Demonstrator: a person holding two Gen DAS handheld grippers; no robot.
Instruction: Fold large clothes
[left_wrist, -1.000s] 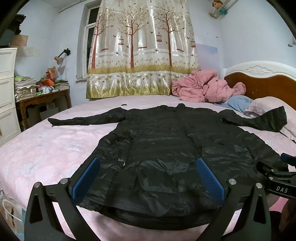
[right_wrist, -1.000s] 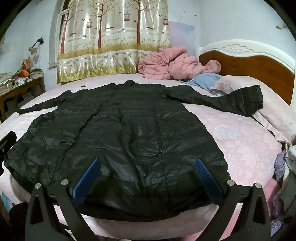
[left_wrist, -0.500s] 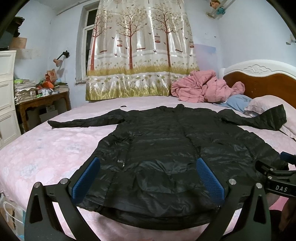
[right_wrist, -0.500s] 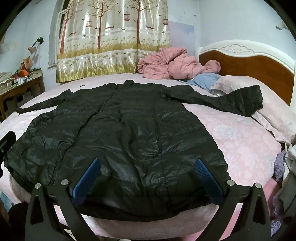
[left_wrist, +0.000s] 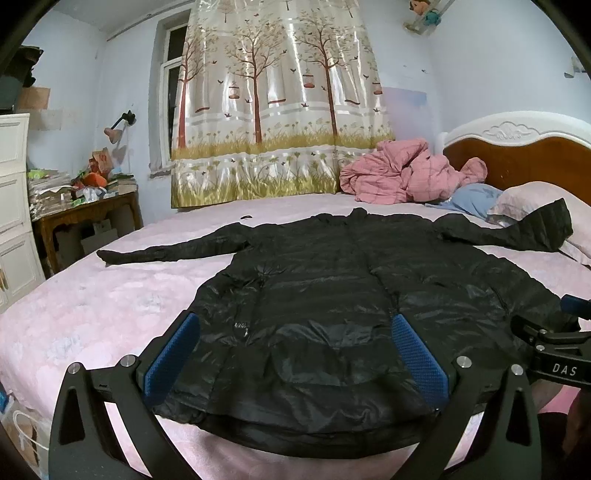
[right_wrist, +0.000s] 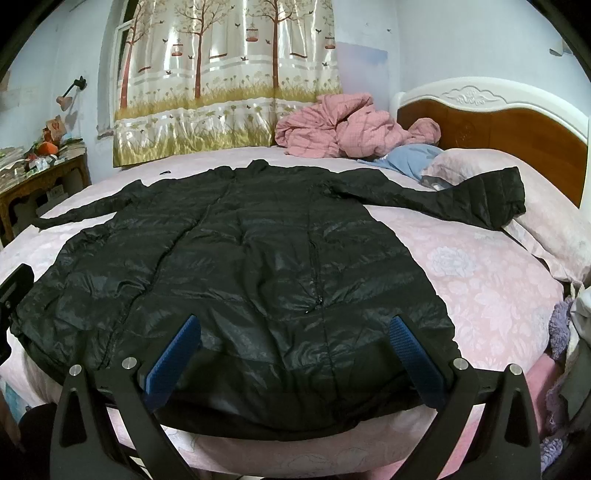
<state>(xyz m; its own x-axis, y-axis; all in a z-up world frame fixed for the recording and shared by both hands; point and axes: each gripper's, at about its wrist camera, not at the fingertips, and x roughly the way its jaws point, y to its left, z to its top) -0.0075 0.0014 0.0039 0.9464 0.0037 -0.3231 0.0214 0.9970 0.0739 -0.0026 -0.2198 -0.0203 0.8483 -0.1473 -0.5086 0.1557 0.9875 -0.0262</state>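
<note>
Black puffer coat (left_wrist: 332, 295), spread flat and face up on the bed (left_wrist: 110, 302), hem toward the cameras and collar toward the far wall. Nearest the viewer, the left gripper (left_wrist: 295, 354) hovers over the hem with its blue-padded fingers (left_wrist: 171, 356) spread wide and nothing between them; the right gripper (right_wrist: 295, 354) hovers likewise over the right half of the hem, released, its fingers (right_wrist: 415, 360) wide apart and holding nothing. In the left wrist view the tip of the right gripper shows at the right edge, beside the coat's side seam. The hem lies at the near edge of the bed, over the pink floral sheet (right_wrist: 487, 288). Farther on, the body of the coat lies smooth with its front closure running down the middle. The left sleeve (left_wrist: 166, 251) stretches out flat across the sheet; the right sleeve (right_wrist: 461, 199) extends toward the pillow (right_wrist: 546, 221), its cuff resting on it. Beyond the collar lies a crumpled pink quilt (right_wrist: 340, 125), with a blue cloth (right_wrist: 406, 157) just beside it. At the back stand a wooden headboard (right_wrist: 517, 129) with white trim, a tree-patterned curtain (left_wrist: 280, 110), and a cluttered table (left_wrist: 85, 210) with a wall lamp (left_wrist: 118, 127) above it.
</note>
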